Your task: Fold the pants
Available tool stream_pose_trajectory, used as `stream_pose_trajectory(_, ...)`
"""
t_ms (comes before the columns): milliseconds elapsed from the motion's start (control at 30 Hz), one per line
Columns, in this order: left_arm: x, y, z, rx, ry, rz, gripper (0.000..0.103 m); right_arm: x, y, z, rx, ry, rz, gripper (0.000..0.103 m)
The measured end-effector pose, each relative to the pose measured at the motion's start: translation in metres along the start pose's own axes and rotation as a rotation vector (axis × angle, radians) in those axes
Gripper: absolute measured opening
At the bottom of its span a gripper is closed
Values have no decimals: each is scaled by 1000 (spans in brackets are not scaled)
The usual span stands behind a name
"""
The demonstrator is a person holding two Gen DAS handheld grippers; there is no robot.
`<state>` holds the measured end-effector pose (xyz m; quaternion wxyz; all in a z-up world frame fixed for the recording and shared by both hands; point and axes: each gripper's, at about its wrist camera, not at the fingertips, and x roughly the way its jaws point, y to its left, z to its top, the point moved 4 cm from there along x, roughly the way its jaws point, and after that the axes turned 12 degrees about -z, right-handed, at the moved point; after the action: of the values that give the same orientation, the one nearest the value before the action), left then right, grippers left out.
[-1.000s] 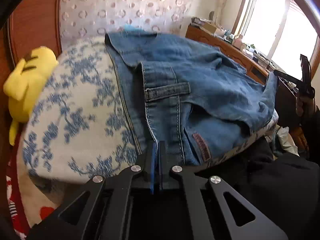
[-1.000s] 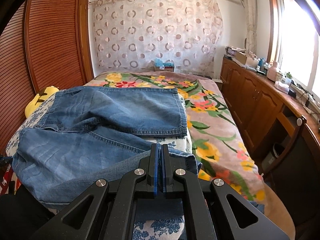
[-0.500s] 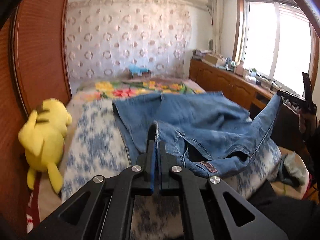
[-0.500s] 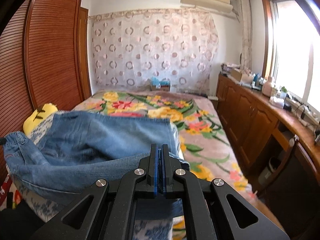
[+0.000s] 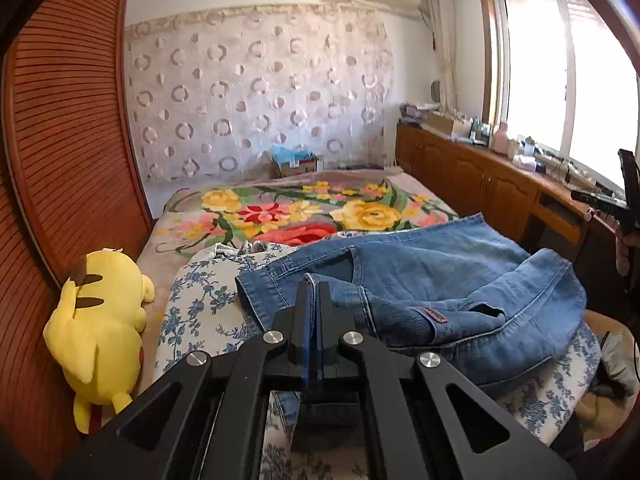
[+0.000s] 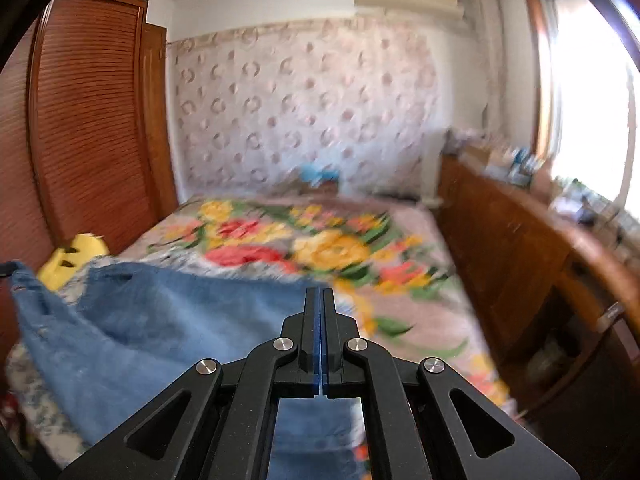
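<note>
Blue jeans (image 5: 440, 276) lie bunched on the near end of the bed. My left gripper (image 5: 314, 282) is shut on a fold of the waistband and holds it above the quilt. The red label (image 5: 430, 314) shows just to its right. In the blurred right wrist view the jeans (image 6: 168, 320) hang as a sheet. Their top edge runs up to my right gripper (image 6: 320, 290), which is shut, and denim shows below its jaws. From the left wrist view the right gripper (image 5: 578, 196) sits at the far right edge, held by a hand, above the raised hem.
A blue-and-white flowered quilt (image 5: 200, 300) lies under the jeans, with a floral blanket (image 5: 320, 208) beyond. A yellow plush toy (image 5: 100, 312) rests by the louvred wardrobe (image 5: 60, 140). A cluttered wooden cabinet (image 5: 480, 176) lines the right side. A cardboard box (image 5: 296, 164) stands at the far end.
My left gripper rose and drew back with the waistband, lifting it off the quilt. My right gripper moved across with its end of the jeans, and the denim now sags between the two.
</note>
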<state>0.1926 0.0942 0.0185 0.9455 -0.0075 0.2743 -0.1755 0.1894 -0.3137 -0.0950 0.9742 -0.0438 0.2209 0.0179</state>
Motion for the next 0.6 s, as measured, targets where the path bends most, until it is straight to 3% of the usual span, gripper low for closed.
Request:
stream_pose_trajectory(100, 16, 6, 0, 4, 27, -1, 3, 17, 6, -24, 0, 55, 17, 0)
stream_pose_trajectory(200, 31, 8, -1, -1, 54, -1, 3, 38, 4, -49, 26, 131, 12, 7)
stream_pose_trajectory(300, 44, 14, -7, -13, 82, -4, 3, 55, 2, -71, 45, 191, 5, 21)
stream_pose_trajectory(400, 54, 19, -17, -30, 105, -10, 3, 64, -1, -79, 71, 223, -6, 45)
stream_pose_trajectory(600, 64, 27, -29, -66, 123, -18, 3, 63, -7, -85, 74, 306, 25, 48)
